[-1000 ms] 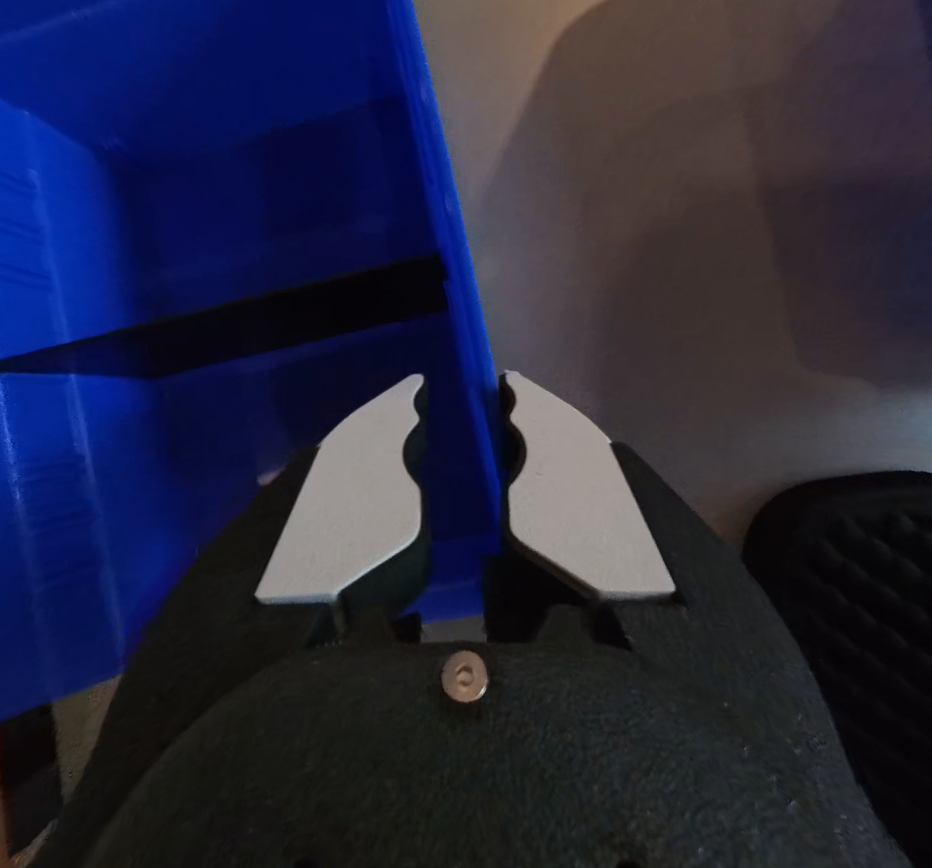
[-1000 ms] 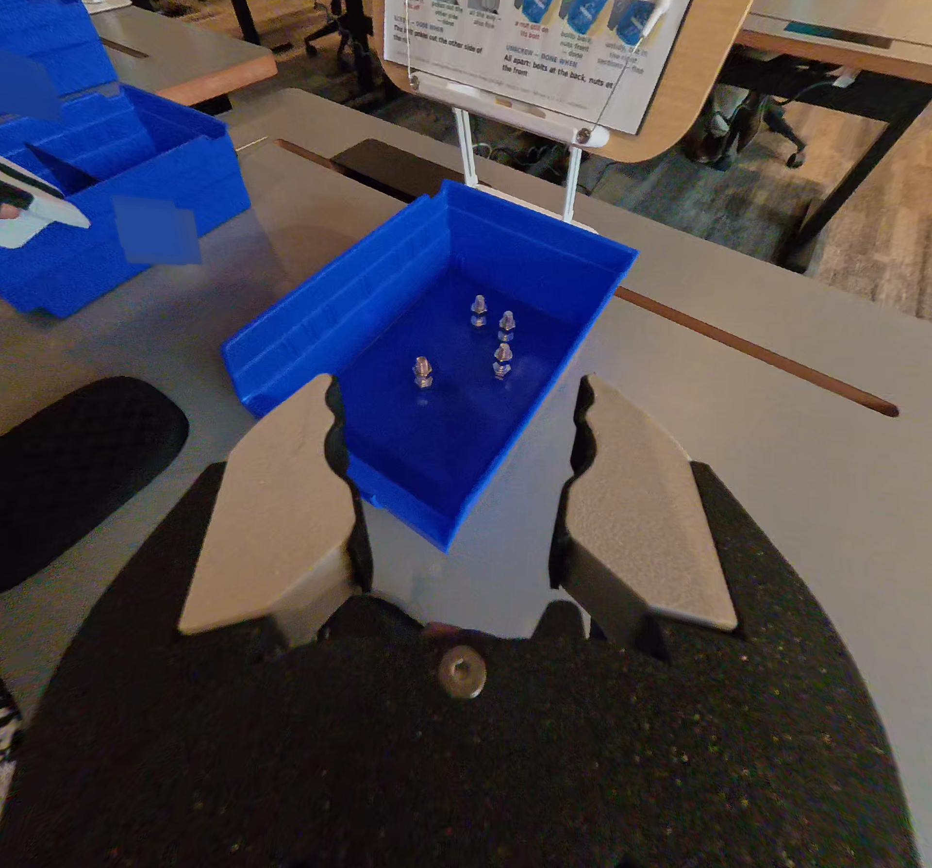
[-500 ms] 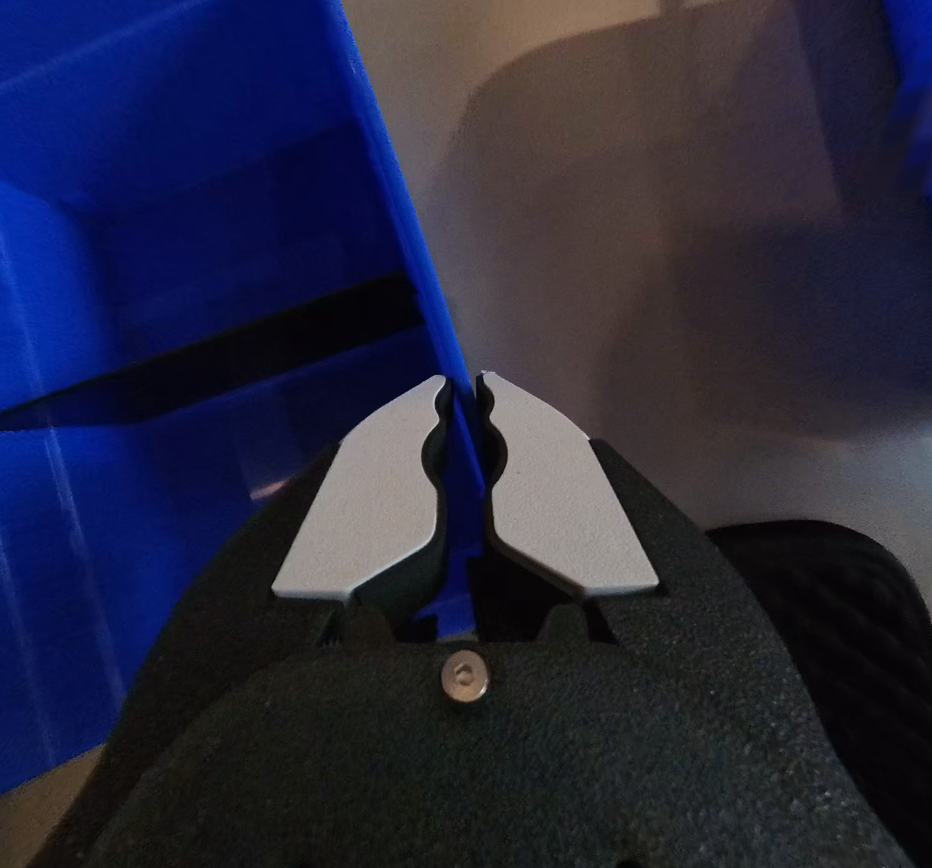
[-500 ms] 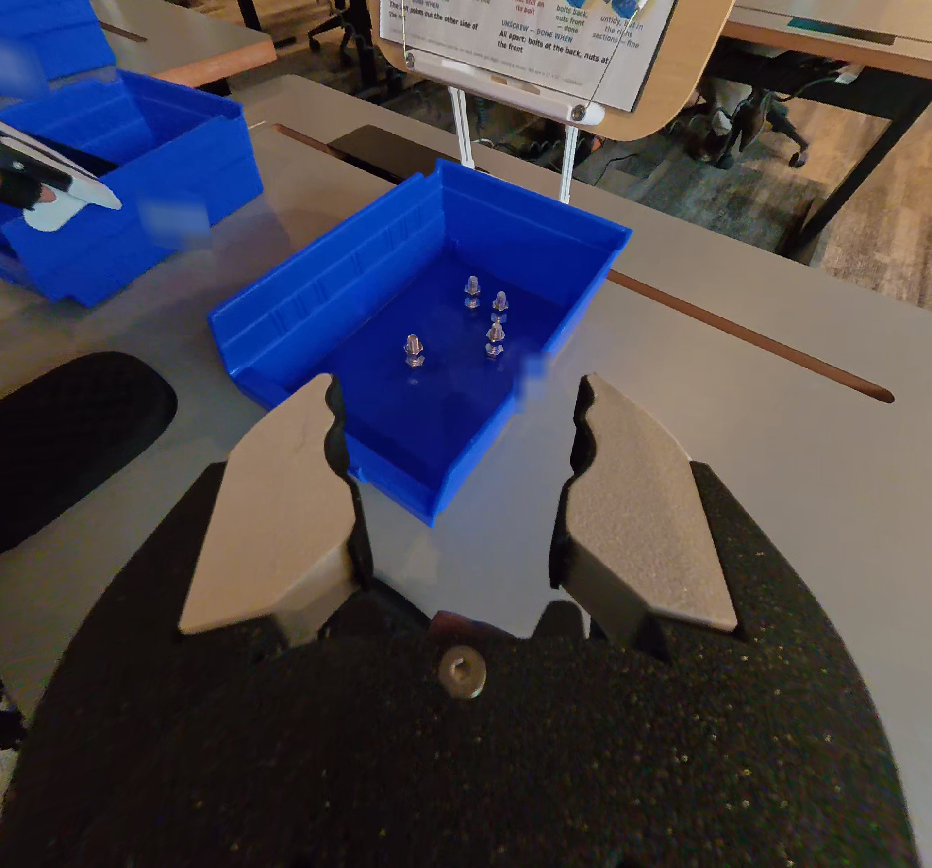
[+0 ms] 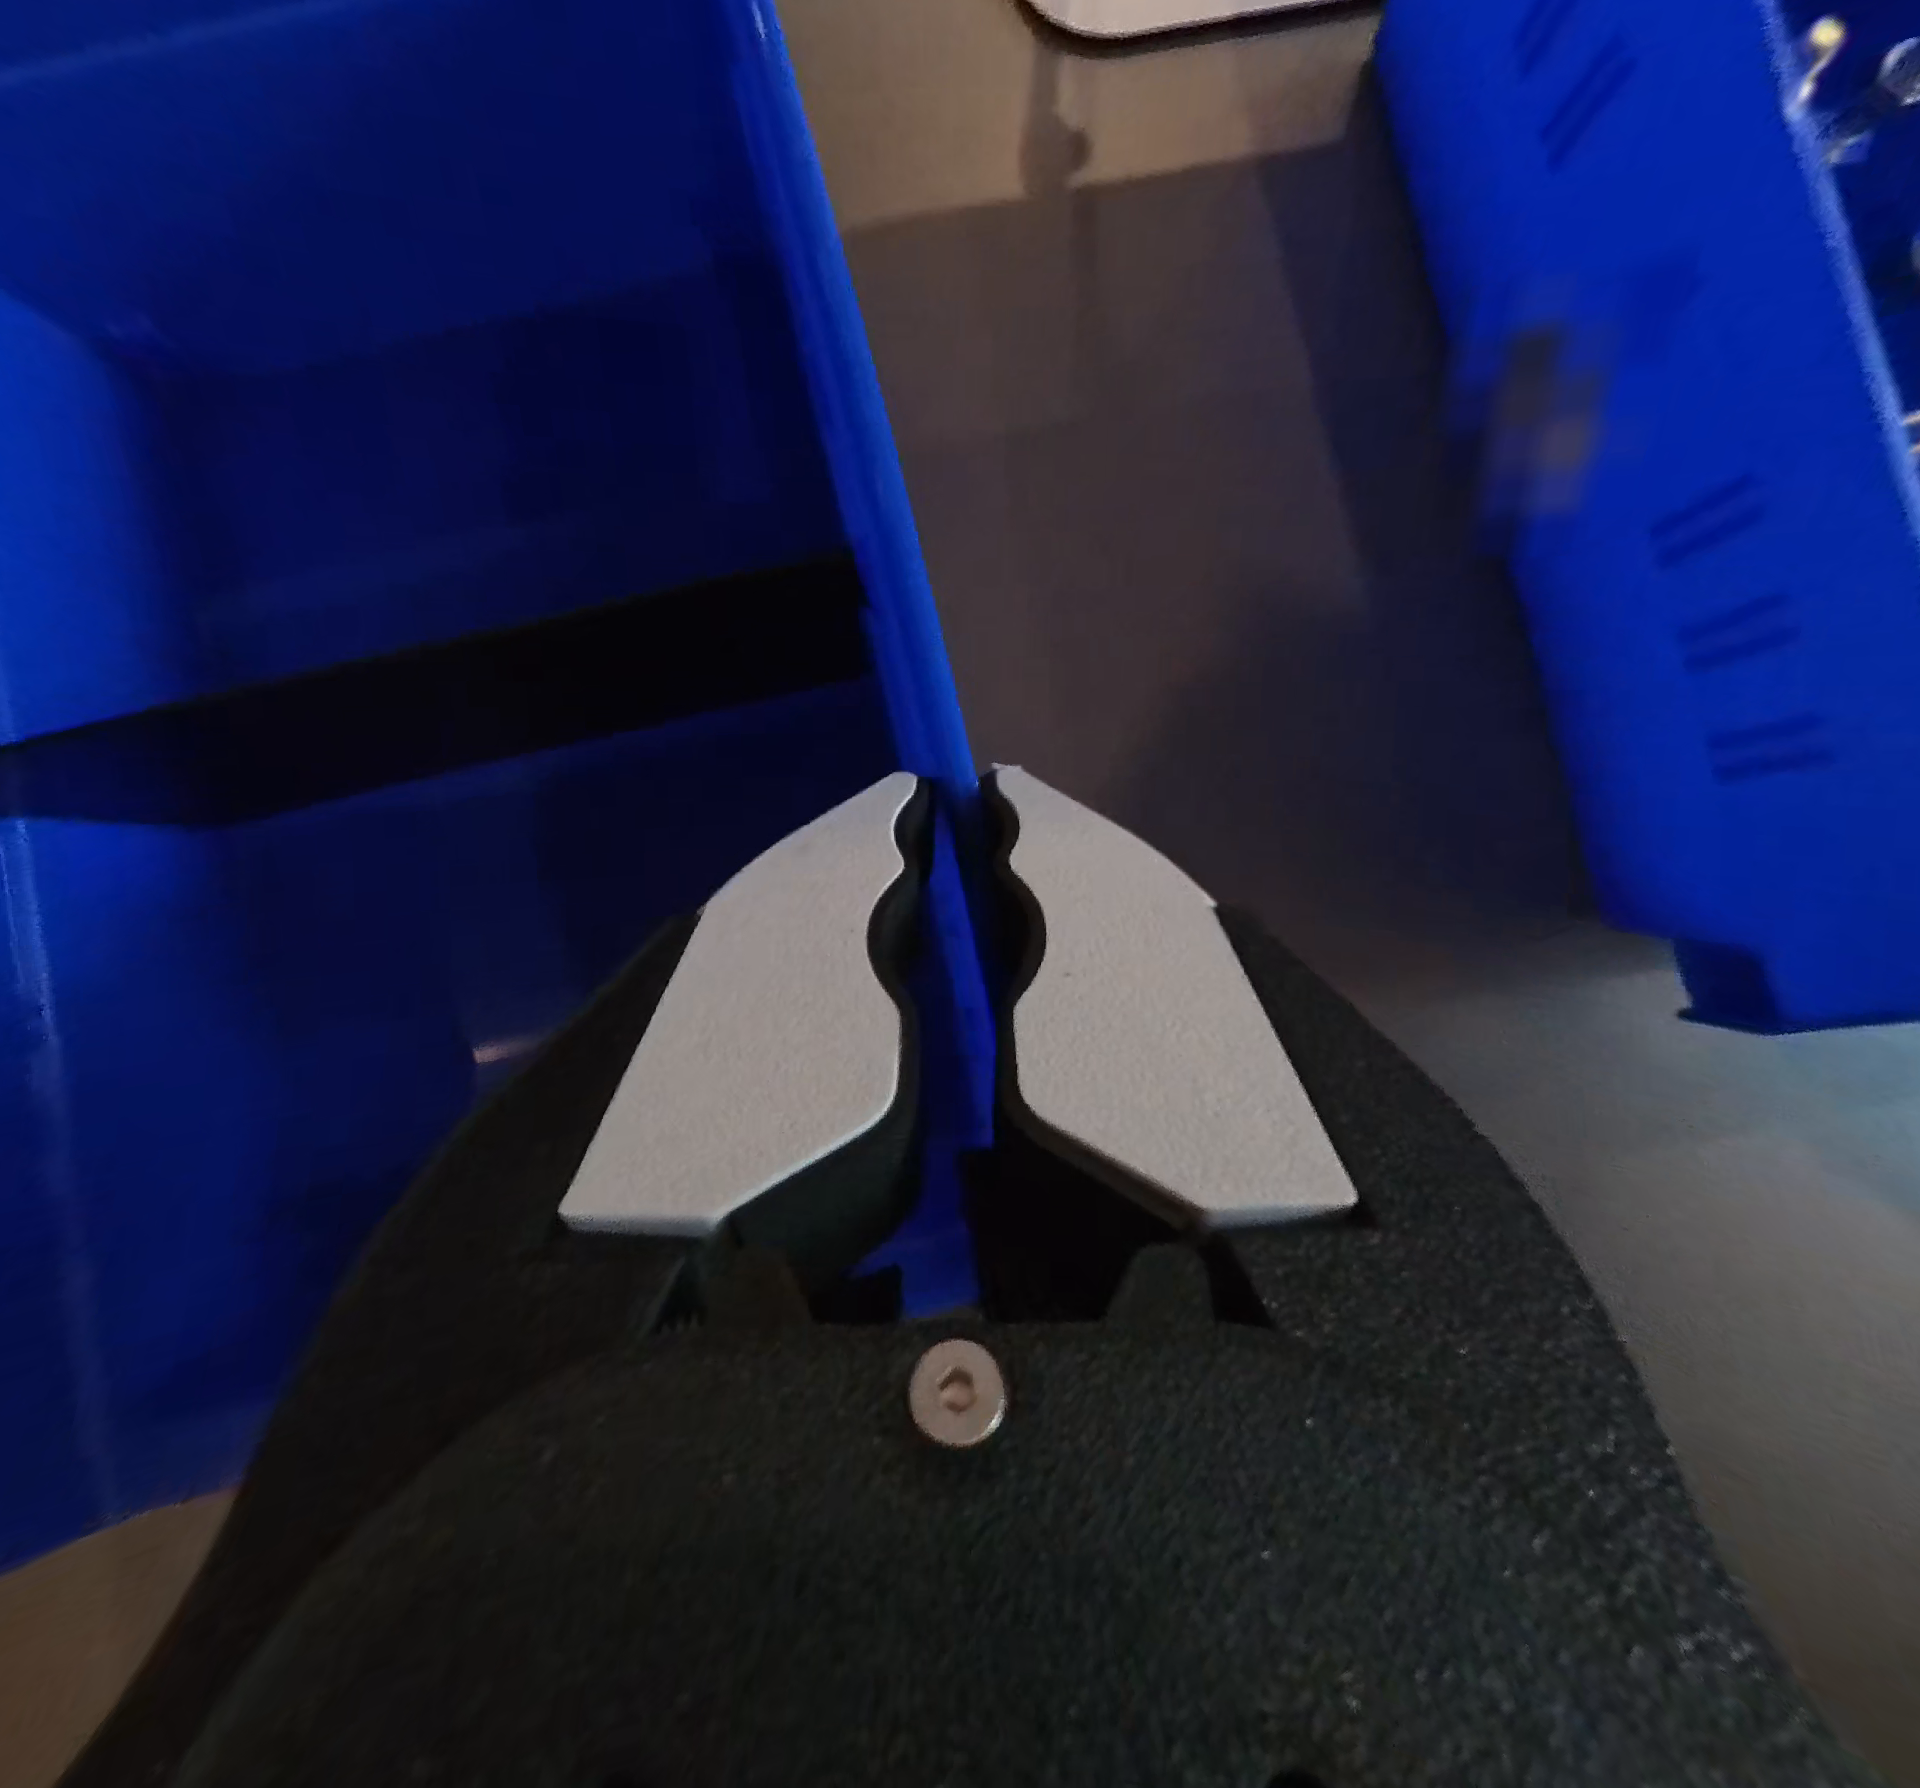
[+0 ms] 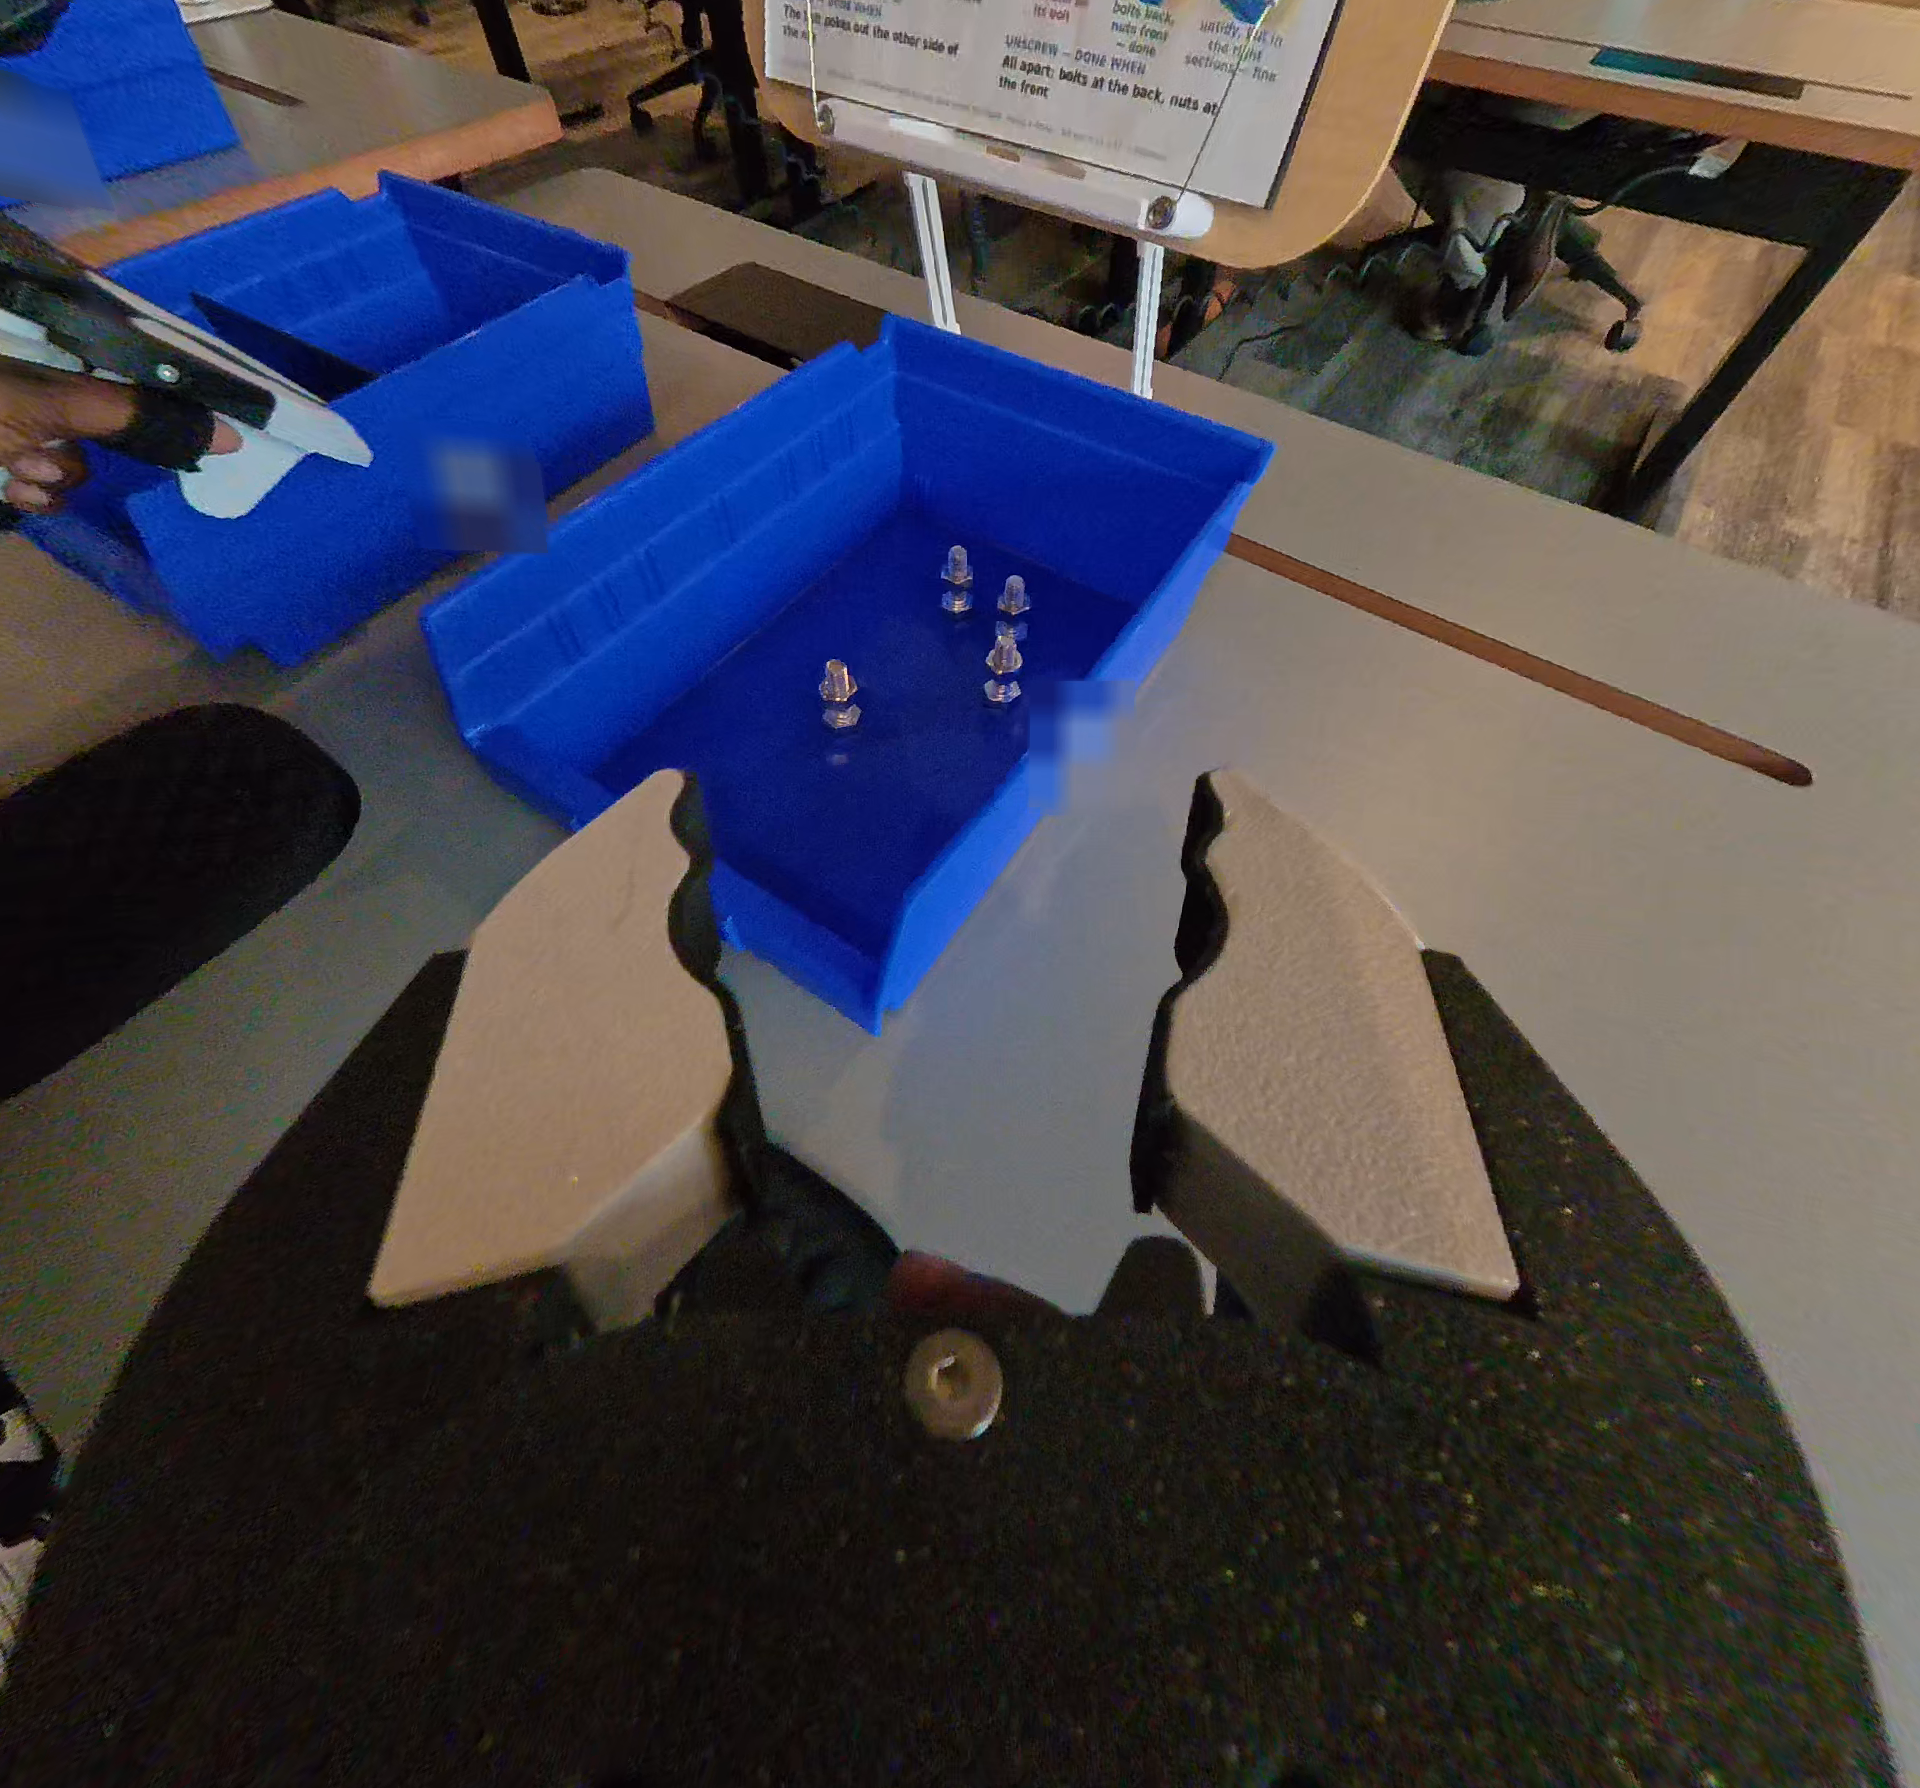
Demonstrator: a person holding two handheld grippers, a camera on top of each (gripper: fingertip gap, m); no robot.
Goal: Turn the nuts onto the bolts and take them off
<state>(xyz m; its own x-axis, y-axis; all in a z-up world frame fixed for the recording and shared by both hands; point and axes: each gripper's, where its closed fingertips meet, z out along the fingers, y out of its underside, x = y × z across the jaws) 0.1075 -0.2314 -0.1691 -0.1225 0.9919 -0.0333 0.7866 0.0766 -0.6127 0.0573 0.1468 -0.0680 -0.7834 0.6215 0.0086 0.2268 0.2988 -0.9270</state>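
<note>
Bolts [image 6: 836, 694] with nuts stand in the bin [image 6: 665, 585] beyond the right gripper [image 6: 940, 917], jaws apart. Left gripper [image 5: 956, 788] clamps the divided bin's wall [image 5: 831, 304]; only the right view shows the bolts clearly.

Four clear bolts [image 6: 837, 694] with nuts, upright in blue bin [image 6: 665, 575]

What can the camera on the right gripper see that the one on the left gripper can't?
Only the right wrist view shows the open right gripper, four small clear bolts with nuts standing in the nearer blue bin, an instruction board behind it, and a black pad.

Only the left wrist view shows, close up, the left gripper pinching the divided bin's wall.

Both show the two blue bins, the left gripper and the grey table.
</note>
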